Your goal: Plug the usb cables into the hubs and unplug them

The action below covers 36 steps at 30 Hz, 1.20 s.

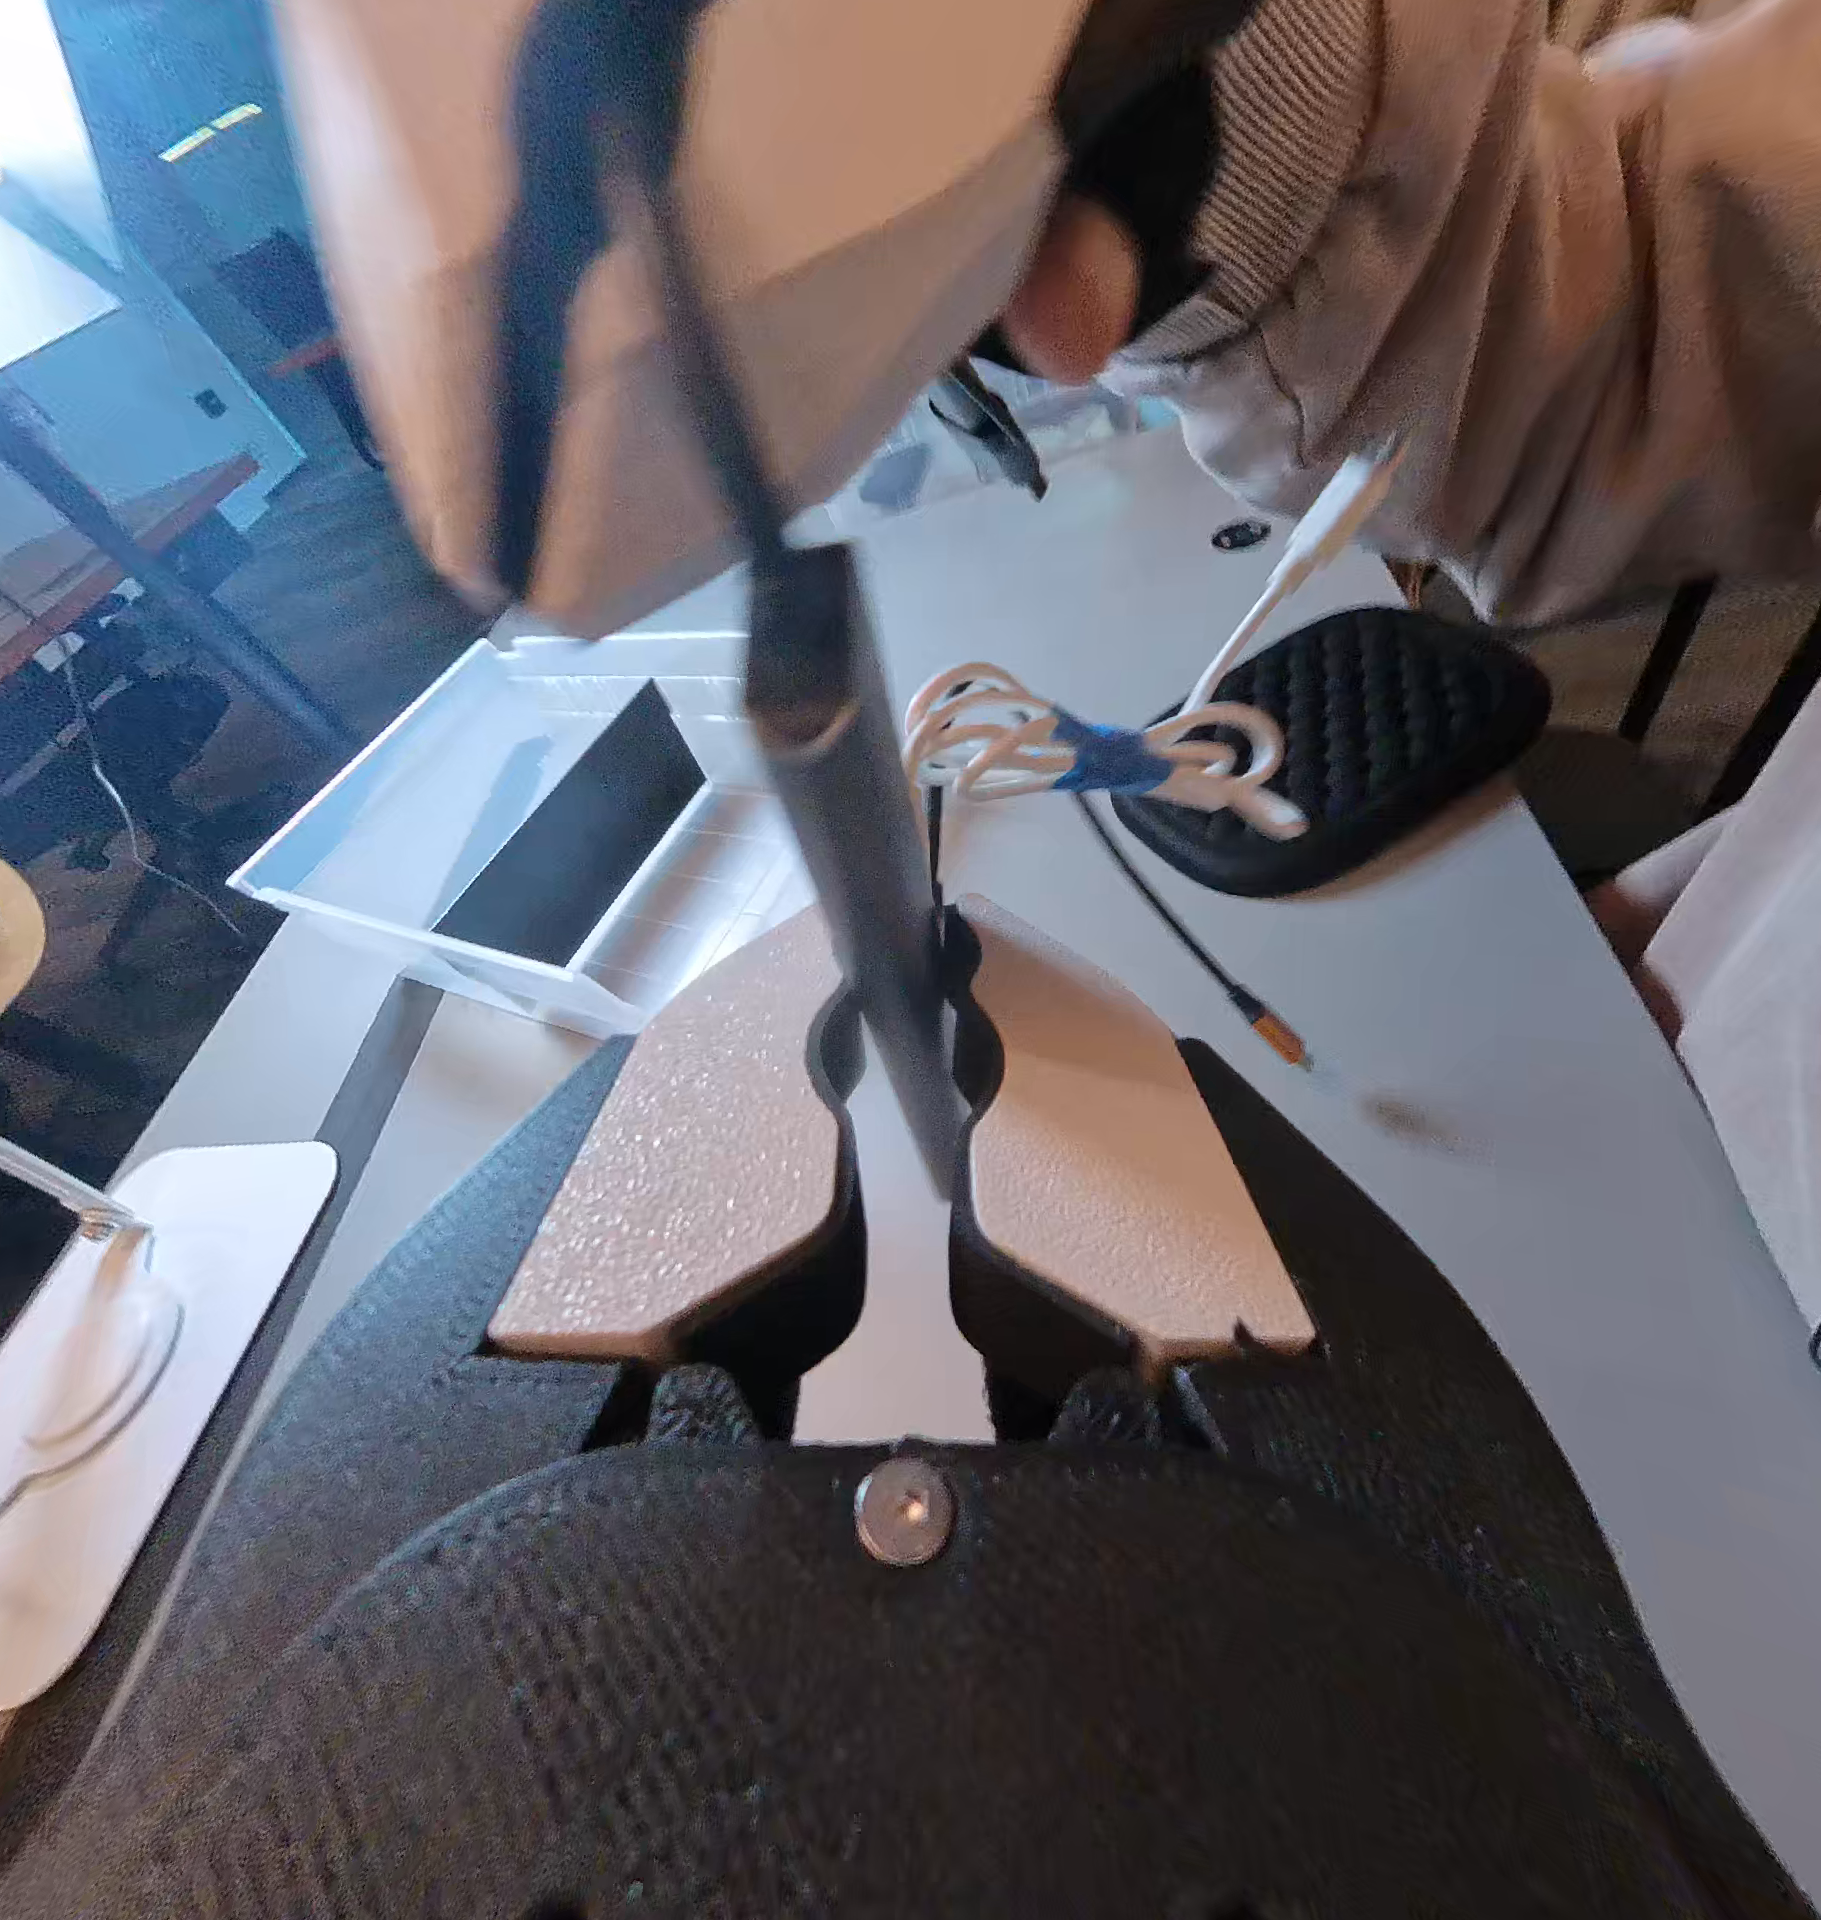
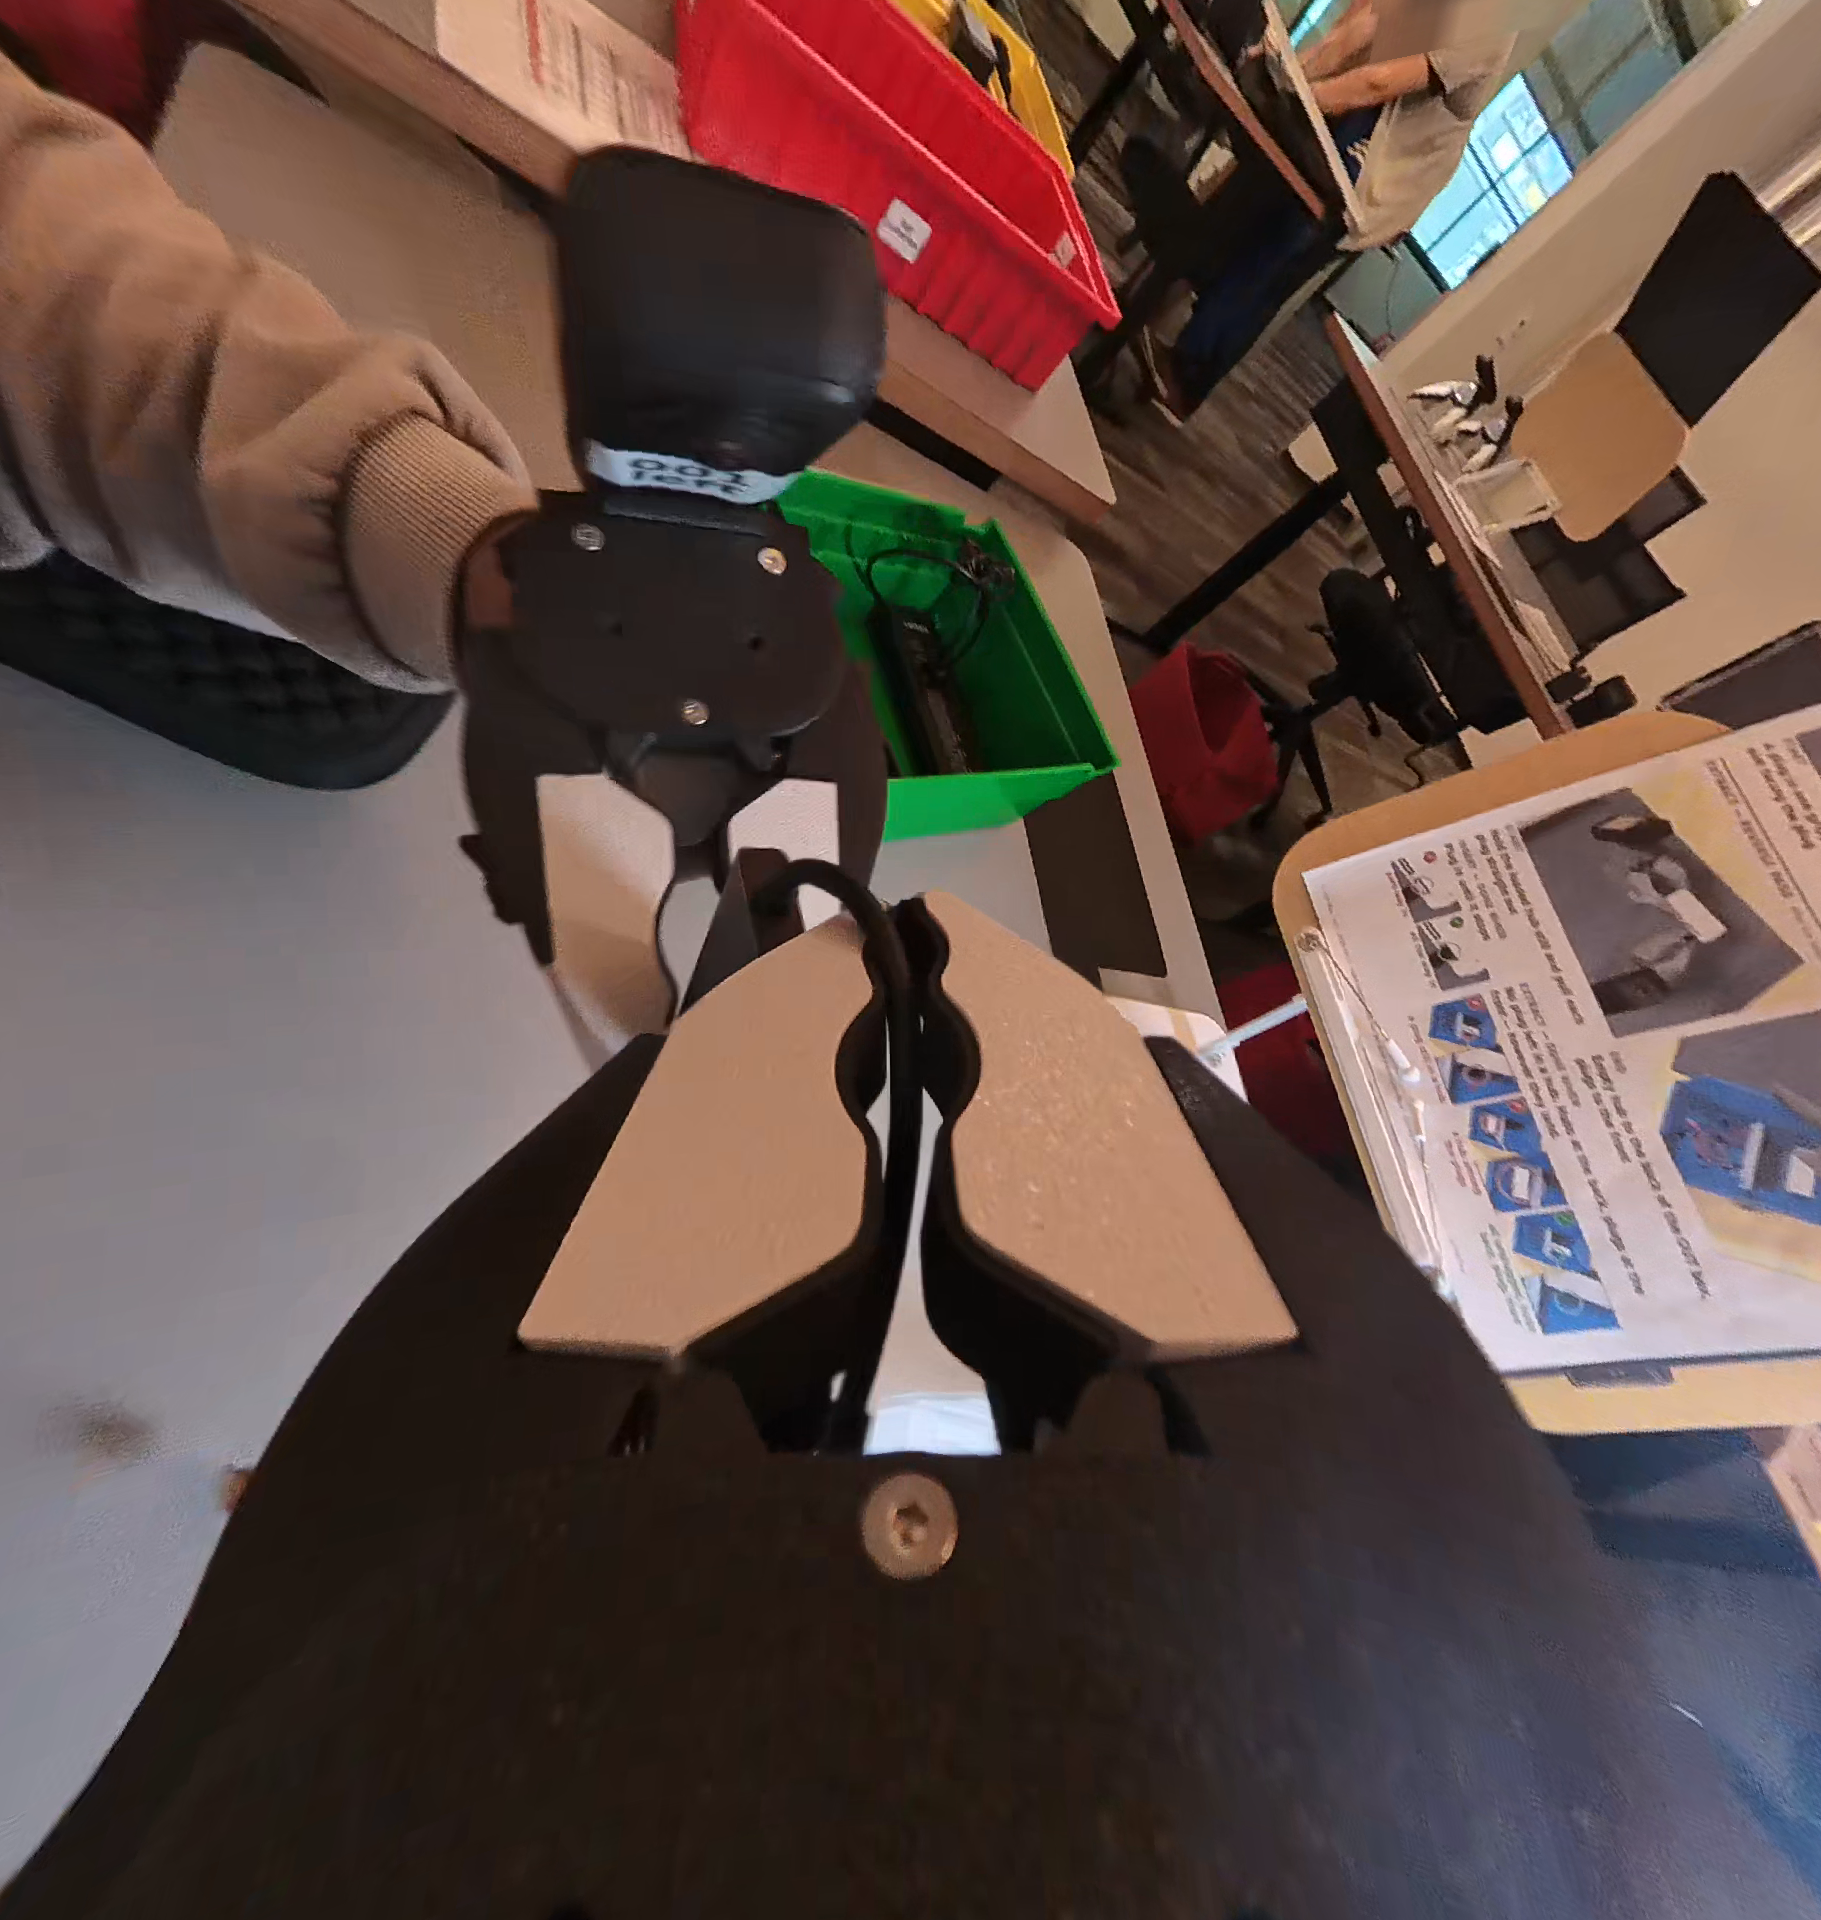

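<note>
My left gripper (image 1: 937, 935) is shut on a dark grey USB hub (image 1: 864, 831), a flat bar seen edge-on that sticks up from between the tan pads. A black cable (image 1: 703, 364) runs from the hub's far end into my right gripper (image 1: 677, 260), which looms blurred close above. In the right wrist view my right gripper (image 2: 911, 925) is shut on that black cable (image 2: 901, 1049). The cable loops over from the hub (image 2: 740, 914), held by the left gripper (image 2: 688, 883) just ahead. The cable's plug end is hidden.
On the white table (image 1: 1301, 1195) lie a tied white cable bundle (image 1: 1072, 748), a black cable with an orange plug (image 1: 1270, 1029), a black mesh pad (image 1: 1353, 748) and a clear tray (image 1: 490, 831). A green bin (image 2: 989, 790), a red bin (image 2: 885, 187) and an instruction sheet (image 2: 1612, 1039) stand farther off. The tips of one gripper are about 9 cm away from the tips of the other.
</note>
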Motion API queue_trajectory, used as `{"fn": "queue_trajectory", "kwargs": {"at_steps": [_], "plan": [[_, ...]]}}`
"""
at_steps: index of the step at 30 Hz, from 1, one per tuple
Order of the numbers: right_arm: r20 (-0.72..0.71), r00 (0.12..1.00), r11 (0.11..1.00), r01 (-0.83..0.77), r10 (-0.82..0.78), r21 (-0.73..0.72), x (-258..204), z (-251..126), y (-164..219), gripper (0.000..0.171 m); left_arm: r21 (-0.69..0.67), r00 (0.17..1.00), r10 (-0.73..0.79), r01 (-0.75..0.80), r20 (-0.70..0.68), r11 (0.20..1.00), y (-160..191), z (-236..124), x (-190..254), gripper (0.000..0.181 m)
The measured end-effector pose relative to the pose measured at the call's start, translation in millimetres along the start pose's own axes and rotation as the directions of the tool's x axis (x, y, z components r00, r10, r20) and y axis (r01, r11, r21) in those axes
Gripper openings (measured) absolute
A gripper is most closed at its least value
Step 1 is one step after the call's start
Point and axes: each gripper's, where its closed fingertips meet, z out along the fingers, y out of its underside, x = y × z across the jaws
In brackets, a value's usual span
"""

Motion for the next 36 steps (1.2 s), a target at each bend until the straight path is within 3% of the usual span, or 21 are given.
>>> {"fn": "queue_trajectory", "kwargs": {"at_steps": [1, 4, 7, 11, 13, 15, 18, 25, 31, 36], "plan": [[0.003, 1.0, 1.0, -0.019, 0.019, 0.012, 2, -2, 0, 0.0, 0.035, 0.999, -0.047, 0.048, -0.016, 0.998, 0, -6, -2, 0.011], [0.092, 0.977, 0.976, -0.201, 0.193, 0.084, 10, -24, 12, 0.03, 0.115, 0.984, -0.165, 0.172, -0.069, 0.978, 6, -26, -6, 0.011], [0.096, 0.907, 0.885, -0.422, 0.411, 0.199, 30, -48, 43, 0.033, 0.222, 0.93, -0.327, 0.359, -0.166, 0.907, 11, -47, -7, 0.011], [0.076, 0.873, 0.844, -0.485, 0.481, 0.23, 7, -50, 76, 0.03, 0.345, 0.732, -0.608, 0.682, -0.308, 0.645, 25, -60, -28, 0.011], [0.066, 0.888, 0.866, -0.458, 0.454, 0.202, -9, -39, 82, 0.026, 0.343, 0.589, -0.731, 0.804, -0.346, 0.486, 42, -53, -42, 0.011], [0.072, 0.908, 0.894, -0.418, 0.412, 0.16, -23, -25, 83, 0.022, 0.306, 0.492, -0.796, 0.864, -0.351, 0.399, 60, -42, -45, 0.011], [0.08, 0.925, 0.926, -0.375, 0.371, 0.045, -32, 0, 90, 0.022, 0.223, 0.516, -0.8, 0.856, -0.307, 0.466, 74, -24, -31, 0.011], [0.323, 0.856, 0.914, -0.371, 0.404, -0.162, -78, 55, 113, 0.028, 0.096, 0.764, -0.61, 0.637, -0.209, 0.765, 74, -12, 7, 0.011], [0.387, 0.826, 0.91, -0.399, 0.409, -0.112, -98, 67, 110, 0.011, 0.072, 0.828, -0.514, 0.54, -0.224, 0.838, 73, -13, 19, 0.011], [0.401, 0.815, 0.906, -0.404, 0.418, -0.124, -107, 70, 116, 0.008, -0.019, 0.947, -0.297, 0.297, -0.125, 0.955, 84, -14, 25, 0.011]]}}
